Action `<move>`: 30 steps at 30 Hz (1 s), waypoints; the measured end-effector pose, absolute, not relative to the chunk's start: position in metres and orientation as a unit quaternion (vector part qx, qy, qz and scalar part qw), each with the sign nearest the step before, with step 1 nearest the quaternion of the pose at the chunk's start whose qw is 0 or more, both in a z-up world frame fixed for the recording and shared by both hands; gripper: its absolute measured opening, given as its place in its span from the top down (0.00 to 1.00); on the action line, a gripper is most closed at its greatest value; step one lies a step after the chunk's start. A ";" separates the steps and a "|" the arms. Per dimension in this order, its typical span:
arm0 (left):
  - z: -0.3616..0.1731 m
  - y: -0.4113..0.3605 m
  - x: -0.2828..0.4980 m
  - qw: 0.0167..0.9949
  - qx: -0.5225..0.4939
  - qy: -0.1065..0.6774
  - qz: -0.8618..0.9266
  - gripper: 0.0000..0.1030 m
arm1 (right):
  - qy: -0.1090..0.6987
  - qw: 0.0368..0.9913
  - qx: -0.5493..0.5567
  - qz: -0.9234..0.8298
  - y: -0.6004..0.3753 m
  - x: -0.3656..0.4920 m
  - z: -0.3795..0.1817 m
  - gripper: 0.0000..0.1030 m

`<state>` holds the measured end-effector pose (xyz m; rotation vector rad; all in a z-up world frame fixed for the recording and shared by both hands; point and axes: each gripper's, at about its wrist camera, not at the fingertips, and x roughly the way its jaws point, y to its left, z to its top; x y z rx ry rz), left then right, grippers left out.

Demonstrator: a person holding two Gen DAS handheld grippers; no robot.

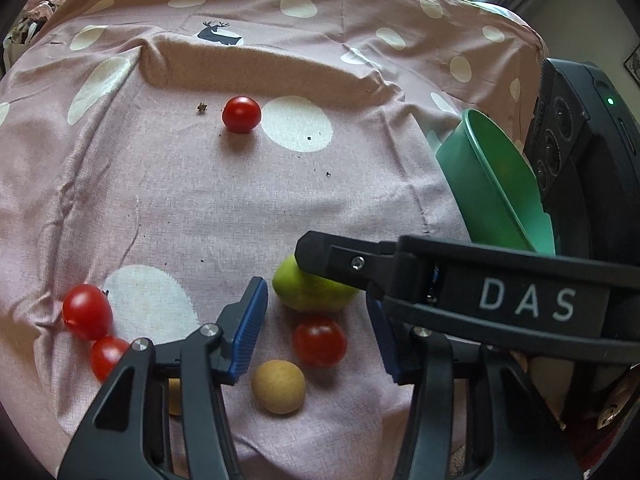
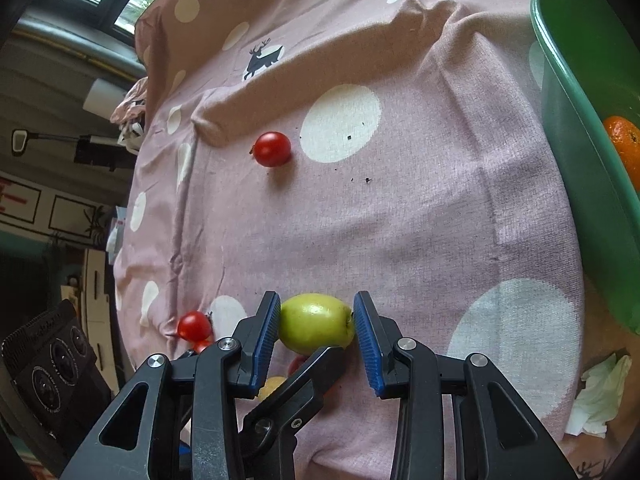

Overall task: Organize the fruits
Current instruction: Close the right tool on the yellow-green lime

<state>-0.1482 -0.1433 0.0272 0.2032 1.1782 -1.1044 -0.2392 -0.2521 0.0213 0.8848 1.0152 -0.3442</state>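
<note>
From the left wrist view, the left gripper (image 1: 316, 336) stands wide, its blue pads apart with nothing between them, hovering over a pink cloth (image 1: 224, 208) with pale dots. Between the pads lie a red tomato (image 1: 319, 341) and, nearer, a tan round fruit (image 1: 278, 386). Just beyond the tomato sits a green fruit (image 1: 310, 290), partly covered by a black finger of the right gripper (image 1: 340, 264), which reaches in from the right. At near left two more tomatoes touch each other, the larger (image 1: 87, 311) and the smaller (image 1: 106, 356). A lone tomato (image 1: 241, 114) rests far off, beside a pale dot. A green bowl (image 1: 500, 184) is tilted at the right edge of the cloth.

From the right wrist view, the right gripper (image 2: 316, 326) has its blue pads on either side of the green fruit (image 2: 315, 322); the left pad touches it, while the right pad is at its tip, and contact there is hard to tell. The fruit lies on the pink cloth (image 2: 400, 220). A black finger of the left gripper (image 2: 304, 384) crosses just below it. The lone tomato (image 2: 272, 149) sits far off, another tomato (image 2: 195, 326) at near left. The green bowl (image 2: 580, 140) at far right holds an orange (image 2: 624, 144). A crumpled white tissue (image 2: 600, 396) lies at near right.
</note>
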 end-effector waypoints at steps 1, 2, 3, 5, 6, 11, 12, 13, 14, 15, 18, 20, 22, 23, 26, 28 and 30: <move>0.027 -0.143 -0.148 0.687 0.091 0.526 -0.492 0.55 | 0.468 0.768 0.407 -0.158 -0.252 -0.240 0.021 0.62; 0.027 -0.143 -0.148 0.687 0.090 0.525 -0.494 0.55 | 0.468 0.769 0.406 -0.158 -0.252 -0.240 0.021 0.62; 0.027 -0.143 -0.148 0.687 0.089 0.524 -0.495 0.56 | 0.468 0.769 0.407 -0.156 -0.253 -0.240 0.020 0.62; 0.027 -0.144 -0.149 0.689 0.090 0.522 -0.495 0.56 | 0.467 0.768 0.409 -0.155 -0.253 -0.240 0.020 0.62; 0.027 -0.144 -0.149 0.689 0.091 0.521 -0.495 0.56 | 0.467 0.768 0.410 -0.155 -0.253 -0.240 0.019 0.62; 0.028 -0.144 -0.149 0.690 0.089 0.521 -0.494 0.57 | 0.466 0.771 0.406 -0.154 -0.253 -0.241 0.020 0.62; 0.029 -0.144 -0.149 0.691 0.088 0.520 -0.494 0.57 | 0.466 0.773 0.403 -0.153 -0.252 -0.241 0.020 0.62; 0.030 -0.143 -0.149 0.693 0.087 0.517 -0.495 0.57 | 0.465 0.775 0.400 -0.152 -0.251 -0.240 0.021 0.62; 0.033 -0.141 -0.150 0.696 0.085 0.512 -0.496 0.57 | 0.463 0.778 0.397 -0.151 -0.250 -0.240 0.023 0.62; 0.036 -0.140 -0.150 0.699 0.083 0.507 -0.498 0.57 | 0.460 0.782 0.394 -0.150 -0.249 -0.241 0.026 0.62; 0.045 -0.136 -0.151 0.707 0.078 0.495 -0.500 0.57 | 0.445 0.792 0.391 -0.144 -0.248 -0.244 0.034 0.62; 0.051 -0.134 -0.153 0.713 0.077 0.485 -0.501 0.57 | 0.439 0.797 0.390 -0.141 -0.246 -0.245 0.039 0.62; 0.058 -0.132 -0.156 0.720 0.075 0.472 -0.504 0.57 | 0.433 0.803 0.386 -0.138 -0.244 -0.247 0.044 0.59; 0.062 -0.132 -0.157 0.724 0.074 0.465 -0.504 0.57 | 0.431 0.805 0.383 -0.137 -0.242 -0.247 0.047 0.58; 0.071 -0.131 -0.161 0.729 0.072 0.448 -0.512 0.57 | 0.420 0.817 0.372 -0.138 -0.238 -0.250 0.057 0.57; 0.073 -0.131 -0.162 0.726 0.069 0.446 -0.518 0.57 | 0.410 0.824 0.363 -0.145 -0.236 -0.252 0.062 0.57; 0.076 -0.132 -0.164 0.729 0.071 0.442 -0.518 0.57 | 0.406 0.826 0.361 -0.148 -0.237 -0.255 0.065 0.57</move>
